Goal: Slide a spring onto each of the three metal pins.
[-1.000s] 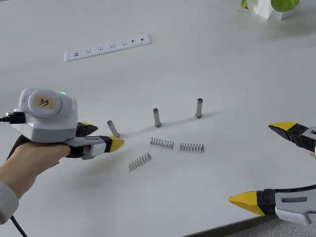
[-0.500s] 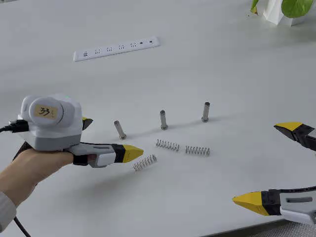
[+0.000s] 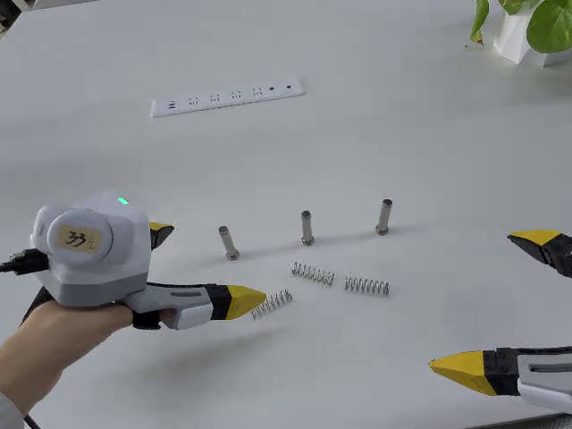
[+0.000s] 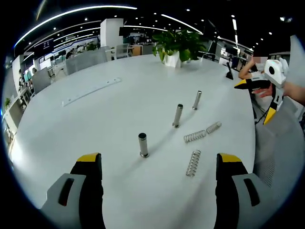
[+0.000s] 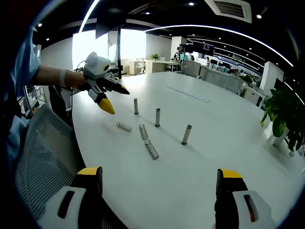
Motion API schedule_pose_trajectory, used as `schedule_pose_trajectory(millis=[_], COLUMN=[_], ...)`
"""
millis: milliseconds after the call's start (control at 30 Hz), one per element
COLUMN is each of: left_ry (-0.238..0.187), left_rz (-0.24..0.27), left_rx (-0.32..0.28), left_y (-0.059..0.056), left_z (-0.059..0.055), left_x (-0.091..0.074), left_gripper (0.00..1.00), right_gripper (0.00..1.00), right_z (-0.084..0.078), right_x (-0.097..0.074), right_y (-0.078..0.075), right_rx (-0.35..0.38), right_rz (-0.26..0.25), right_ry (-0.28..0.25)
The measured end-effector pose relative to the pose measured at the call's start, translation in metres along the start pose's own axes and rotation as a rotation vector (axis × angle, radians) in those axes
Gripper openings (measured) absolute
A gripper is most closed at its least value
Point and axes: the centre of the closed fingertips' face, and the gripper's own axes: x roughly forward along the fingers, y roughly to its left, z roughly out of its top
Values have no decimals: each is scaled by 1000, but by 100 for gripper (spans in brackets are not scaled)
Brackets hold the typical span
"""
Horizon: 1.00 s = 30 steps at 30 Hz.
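Three metal pins stand upright in a row on the white table: left pin, middle pin, right pin. Three springs lie flat in front of them: the nearest spring, the middle spring and the right spring. My left gripper is open, its near yellow tip just left of the nearest spring, with the left pin and that spring ahead between its jaws. My right gripper is open and holds nothing, well to the right of the springs.
A white power strip lies on the far side of the table. A potted plant stands at the back right. The table edge runs close under my right gripper. A mesh chair stands beside the table.
My left gripper has moved right and nearer, from beside the left pin to the nearest spring. The head camera shifted. The right gripper has hardly moved.
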Motion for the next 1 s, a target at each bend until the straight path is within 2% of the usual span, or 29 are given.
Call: schedule_pose_trajectory(millis=[267,567,600,867,1000], left_ry=[-46,-78,-93,-120,-115], left_rz=[-12,3,0,8,15], left_rx=[0,-5,-8,-31,-37], left_y=[-12,-17,-18,-20,-21], left_z=[-3,-8,-7,-9,-14], left_x=[-11,-22,-24,-31,-33], left_gripper=[99,97,97,94,93], right_gripper=[99,99,99,99,99], right_z=[3,2,1,1,0], right_x=[1,2,2,3,4], right_y=[0,-6,-7,-9,-7], right_rx=[-8,-8,-6,-6,-4], right_rz=[9,1,3,7,13], right_ry=[-3,-8,-8,-9,-7])
